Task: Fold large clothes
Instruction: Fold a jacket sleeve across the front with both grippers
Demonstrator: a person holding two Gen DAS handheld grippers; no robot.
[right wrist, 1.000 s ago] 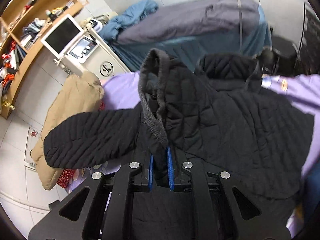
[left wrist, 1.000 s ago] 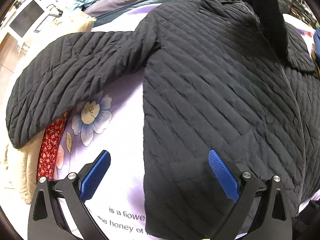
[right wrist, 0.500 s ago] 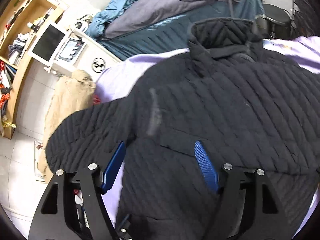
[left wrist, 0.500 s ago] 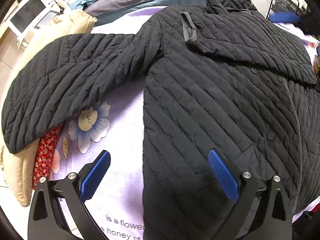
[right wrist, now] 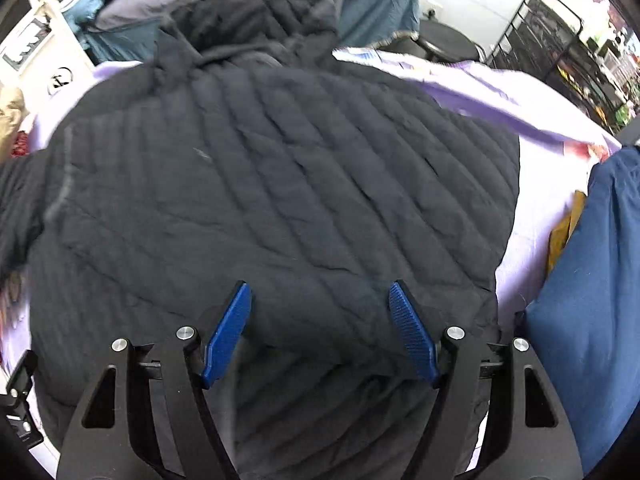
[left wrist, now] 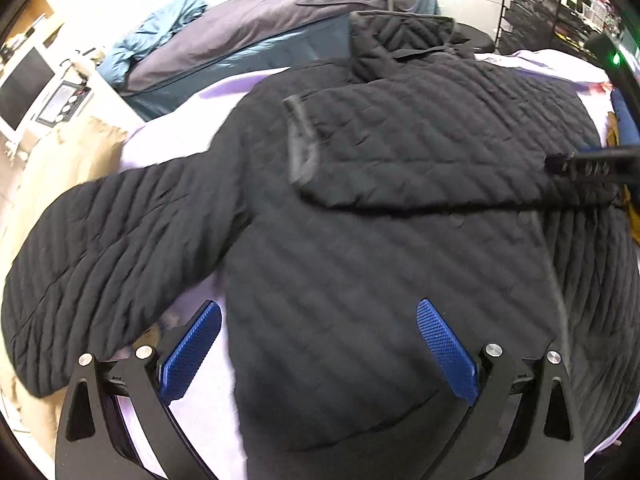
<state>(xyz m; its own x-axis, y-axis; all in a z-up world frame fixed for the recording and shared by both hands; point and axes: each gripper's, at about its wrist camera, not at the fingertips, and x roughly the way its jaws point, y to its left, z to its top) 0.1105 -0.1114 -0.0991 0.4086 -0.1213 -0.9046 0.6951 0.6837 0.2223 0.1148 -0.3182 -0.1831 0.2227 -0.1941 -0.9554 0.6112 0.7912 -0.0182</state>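
One black quilted jacket (left wrist: 360, 264) is lying spread on a lilac sheet (left wrist: 208, 412), taking up most of both wrist views. One sleeve (left wrist: 104, 264) is stretching out flat toward the left of the left wrist view, while the other sleeve (left wrist: 420, 152) is lying folded across the chest, its grey cuff (left wrist: 302, 148) ending near the middle of the jacket. The collar (left wrist: 396, 36) is pointing away from both cameras. The left gripper (left wrist: 318, 346) is hovering over the jacket's lower hem with its jaws standing wide apart and nothing between the two blue pads (left wrist: 448, 352); one pad is sitting over the sheet, the other over the fabric. The right gripper (right wrist: 320, 330) is pointing down at the jacket's body, its jaws also spread wide and gripping nothing, only quilted cloth lying below them. One dark blue garment (right wrist: 588, 300) is lying just beside the jacket at the right edge of the right wrist view. One beige garment (left wrist: 68, 160) is lying off the sheet at the left.
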